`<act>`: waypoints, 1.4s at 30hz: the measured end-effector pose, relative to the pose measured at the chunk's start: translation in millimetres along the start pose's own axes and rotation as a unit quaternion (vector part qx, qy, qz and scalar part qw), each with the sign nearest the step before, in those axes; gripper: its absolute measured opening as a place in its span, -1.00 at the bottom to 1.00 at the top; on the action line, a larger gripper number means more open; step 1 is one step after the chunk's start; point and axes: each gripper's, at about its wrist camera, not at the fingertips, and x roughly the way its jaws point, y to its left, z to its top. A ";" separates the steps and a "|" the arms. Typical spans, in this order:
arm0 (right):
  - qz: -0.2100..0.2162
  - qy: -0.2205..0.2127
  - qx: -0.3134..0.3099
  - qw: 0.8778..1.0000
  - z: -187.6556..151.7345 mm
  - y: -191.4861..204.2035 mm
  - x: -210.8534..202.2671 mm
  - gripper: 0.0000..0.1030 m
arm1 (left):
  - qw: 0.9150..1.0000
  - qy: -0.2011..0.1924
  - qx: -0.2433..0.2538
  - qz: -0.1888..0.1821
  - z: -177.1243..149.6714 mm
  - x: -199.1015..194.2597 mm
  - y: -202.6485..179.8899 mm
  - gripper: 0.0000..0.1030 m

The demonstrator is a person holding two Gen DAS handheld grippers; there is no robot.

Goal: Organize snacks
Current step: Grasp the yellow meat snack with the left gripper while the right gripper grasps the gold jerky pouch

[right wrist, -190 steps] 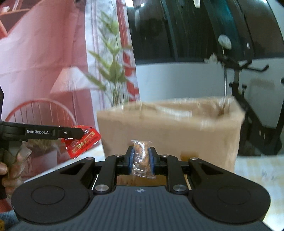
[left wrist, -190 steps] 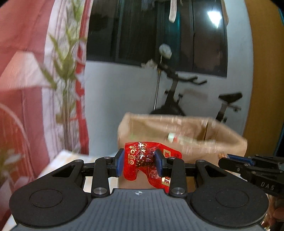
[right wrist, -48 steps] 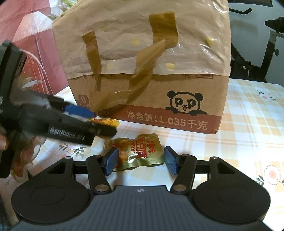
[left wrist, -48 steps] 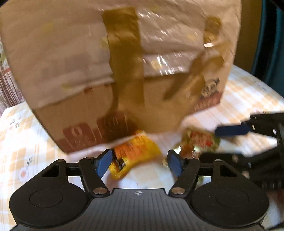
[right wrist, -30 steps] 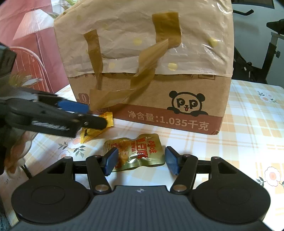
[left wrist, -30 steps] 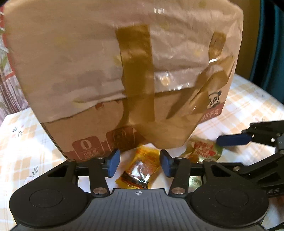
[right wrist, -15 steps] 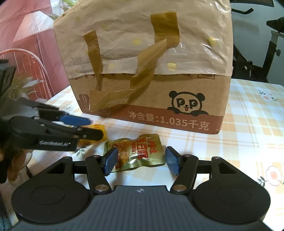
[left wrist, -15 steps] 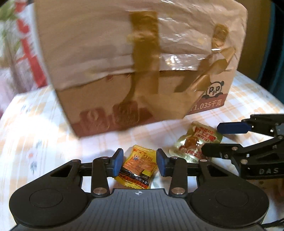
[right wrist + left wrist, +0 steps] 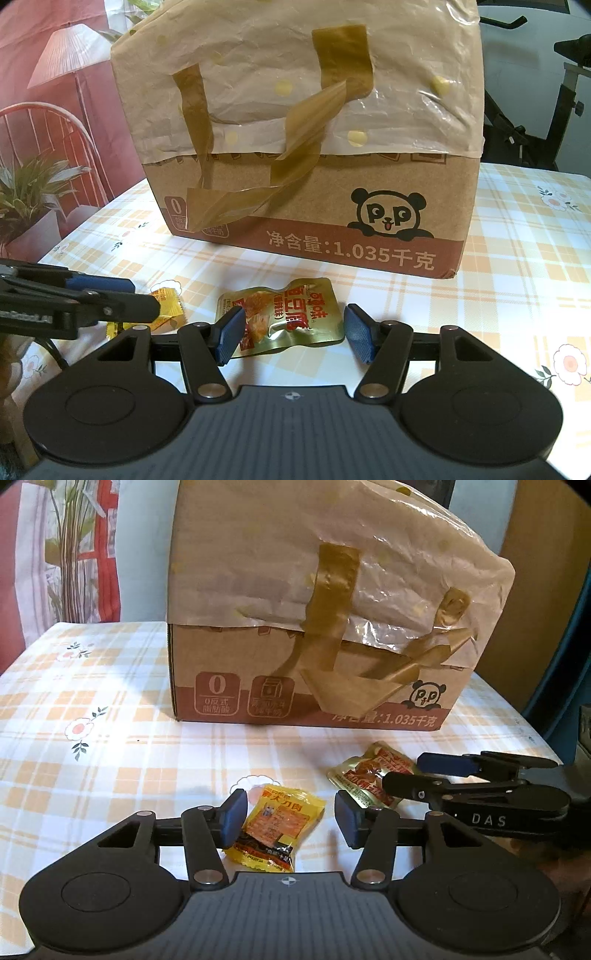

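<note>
Since half a second ago the left gripper (image 9: 290,821) has opened wider around the yellow packet (image 9: 277,829), and its view has steadied and pulled back a little from the box (image 9: 314,627); the right gripper (image 9: 291,334) has hardly moved. Seconds earlier each tool carried a snack up at the box's open top; now both are down at table level with nothing clamped.

Both tools stand with fingers apart. The left straddles the yellow packet, which lies flat on the checked tablecloth (image 9: 110,738); its left pad sits just beside the wrapper edge, the right pad a little clear. The right gripper brackets the gold pouch (image 9: 291,317), also flat on the cloth, in front of the box.

Both snacks look light and soft: thin crinkly film, probably slippery, with a small lump of food inside. A pinch across the filled middle should hold better than the flat sealed edges, which may slide out or fold. Lying flat, each likely needs the fingers pressed low to the cloth.

The yellow packet has an orange printed panel and a dark band at its near end. The gold pouch is shiny, notched at the top, with red lettering and a food photo.
</note>
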 end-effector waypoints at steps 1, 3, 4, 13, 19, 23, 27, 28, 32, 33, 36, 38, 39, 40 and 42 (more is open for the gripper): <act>0.000 0.000 0.000 1.000 0.0 0.0 0.0 0.23 | 1.000 0.004 0.004 0.002 0.1 0.9 -1.4 0.06; 0.000 0.000 0.001 1.000 -0.1 0.1 0.1 0.23 | 1.000 0.011 0.018 0.014 -2.2 2.7 -6.7 0.06; 0.000 0.000 0.001 1.000 -0.2 0.0 0.1 0.23 | 0.999 0.012 0.028 0.022 -4.3 2.0 -9.1 0.06; 0.001 -0.001 0.003 1.000 -0.5 0.1 -0.3 0.23 | 0.997 0.009 0.024 0.074 -11.4 8.4 -5.5 -0.30; 0.004 0.001 0.007 1.000 0.2 -0.3 -0.5 0.23 | 0.996 0.004 0.016 0.087 -14.2 5.4 -4.3 -0.31; 0.003 0.025 0.003 1.000 7.7 -0.4 -1.6 0.25 | 0.996 -0.001 0.007 0.087 -15.4 2.8 -0.7 -0.31; -0.014 0.043 -0.049 0.998 16.4 1.3 -6.2 0.28 | 0.996 -0.006 0.004 0.087 -15.9 1.9 0.7 -0.31; -0.020 0.043 -0.070 0.996 18.1 1.5 -8.9 0.28 | 0.996 -0.008 0.003 0.087 -16.3 1.7 0.7 -0.31; -0.031 0.068 -0.127 0.989 21.0 -1.6 -10.0 0.28 | 0.997 -0.012 -0.005 0.081 -16.5 1.0 3.1 -0.31; -0.035 0.076 -0.139 0.987 21.0 -1.5 -7.7 0.28 | 0.997 -0.013 -0.008 0.079 -16.6 0.6 4.1 -0.31; -0.037 0.092 -0.166 0.981 19.0 1.8 0.2 0.28 | 0.997 -0.015 -0.015 0.077 -17.4 -1.0 7.2 -0.31; -0.029 0.088 -0.179 0.979 19.6 8.6 3.9 0.28 | 0.997 -0.017 -0.016 0.075 -17.8 -1.6 7.9 -0.31; -0.028 0.087 -0.187 0.978 20.1 13.4 6.5 0.28 | 0.997 -0.017 -0.017 0.075 -17.7 -1.6 7.8 -0.31; -0.027 0.086 -0.197 0.976 21.3 18.2 9.5 0.28 | 0.997 -0.018 -0.017 0.074 -18.0 -1.6 7.7 -0.31; -0.021 0.086 -0.216 0.972 23.9 28.5 16.0 0.28 | 0.997 -0.019 -0.017 0.073 -18.4 -1.3 7.8 -0.31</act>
